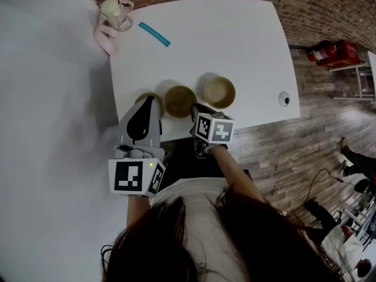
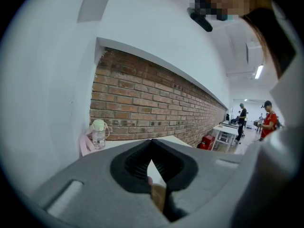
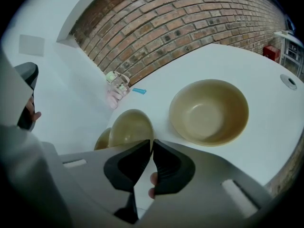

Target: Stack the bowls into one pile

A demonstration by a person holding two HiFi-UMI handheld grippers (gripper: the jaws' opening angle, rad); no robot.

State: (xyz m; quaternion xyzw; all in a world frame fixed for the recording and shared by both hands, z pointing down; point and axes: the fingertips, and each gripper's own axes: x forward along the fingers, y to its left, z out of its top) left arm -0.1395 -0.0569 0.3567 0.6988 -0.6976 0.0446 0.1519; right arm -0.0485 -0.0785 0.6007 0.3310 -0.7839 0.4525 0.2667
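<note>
Three tan bowls stand apart in a row near the front edge of the white table (image 1: 247,34). The left bowl (image 1: 160,104) is partly hidden under my left gripper (image 1: 150,103), the middle bowl (image 1: 180,100) sits beside it, and the right bowl (image 1: 219,91) is furthest right. My right gripper (image 1: 195,110) hovers at the middle bowl's near right rim. In the right gripper view the right bowl (image 3: 209,110), the middle bowl (image 3: 130,126) and the left bowl (image 3: 101,139) lie beyond the shut, empty right gripper (image 3: 152,142). The left gripper (image 2: 151,142) is shut and empty, pointing level at the brick wall.
A clear bottle with a pink strap (image 1: 116,13) and a blue strip (image 1: 154,33) lie at the table's far left. A round grommet (image 1: 284,98) sits near the right edge. Red containers (image 1: 335,53) stand on the floor to the right. People stand far off (image 2: 267,120).
</note>
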